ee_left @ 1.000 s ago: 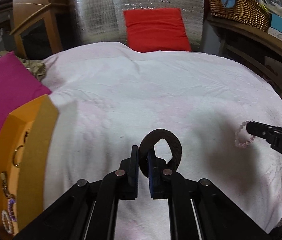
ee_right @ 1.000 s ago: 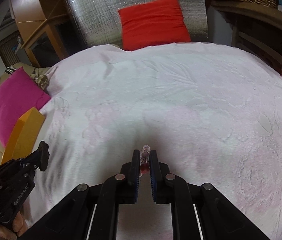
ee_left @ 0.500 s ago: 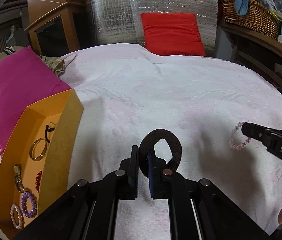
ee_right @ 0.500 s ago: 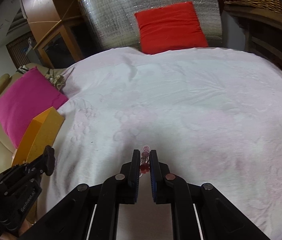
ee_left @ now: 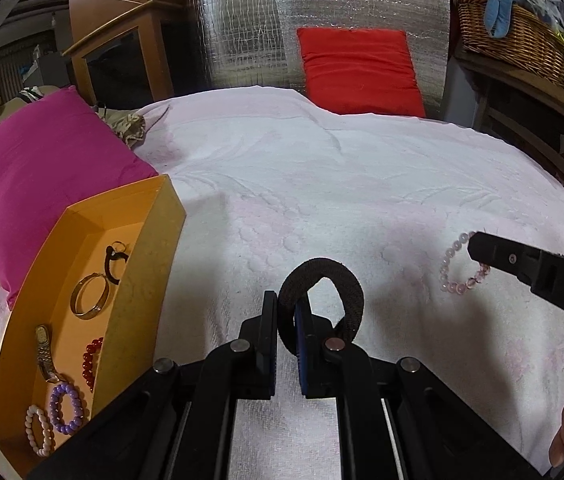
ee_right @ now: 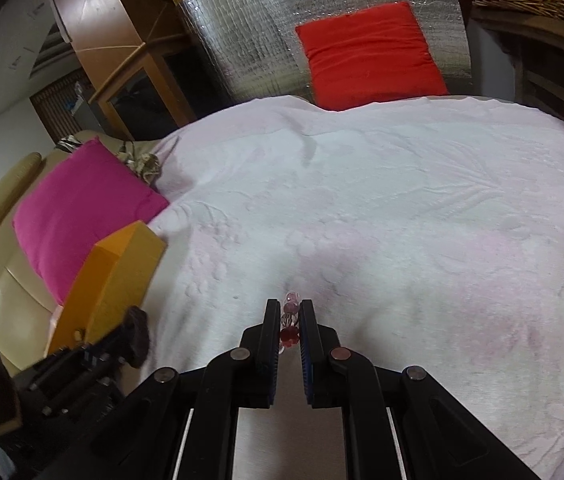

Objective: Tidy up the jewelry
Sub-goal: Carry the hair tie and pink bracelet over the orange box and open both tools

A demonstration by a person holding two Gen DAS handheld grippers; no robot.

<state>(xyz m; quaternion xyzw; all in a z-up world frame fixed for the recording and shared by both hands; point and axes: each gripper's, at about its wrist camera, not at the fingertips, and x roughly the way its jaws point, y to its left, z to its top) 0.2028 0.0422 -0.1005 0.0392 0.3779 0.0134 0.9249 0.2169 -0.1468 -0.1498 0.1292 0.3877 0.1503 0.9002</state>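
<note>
My left gripper (ee_left: 285, 312) is shut on a dark brown band (ee_left: 331, 282), held above the white bedspread (ee_left: 321, 184). An orange tray (ee_left: 146, 264) stands at the left and holds a gold bangle (ee_left: 89, 295), a purple bead bracelet (ee_left: 66, 403), a pale pink bead bracelet (ee_left: 38, 430), red beads (ee_left: 90, 360) and other pieces. My right gripper (ee_right: 286, 316) is shut on a pink bead bracelet (ee_right: 289, 320), which also shows in the left wrist view (ee_left: 459, 270). The tray's outer wall shows in the right wrist view (ee_right: 118, 276).
A magenta cushion (ee_left: 38, 160) lies behind the tray. A red cushion (ee_left: 357, 72) leans on a silver foil panel (ee_left: 242, 28) at the back. A wicker basket (ee_left: 513, 48) sits on a wooden shelf at the right.
My left gripper has risen and turned toward the tray, so the tray's inside and its jewelry now show. The right gripper, with the pink bracelet, has moved slightly toward the tray.
</note>
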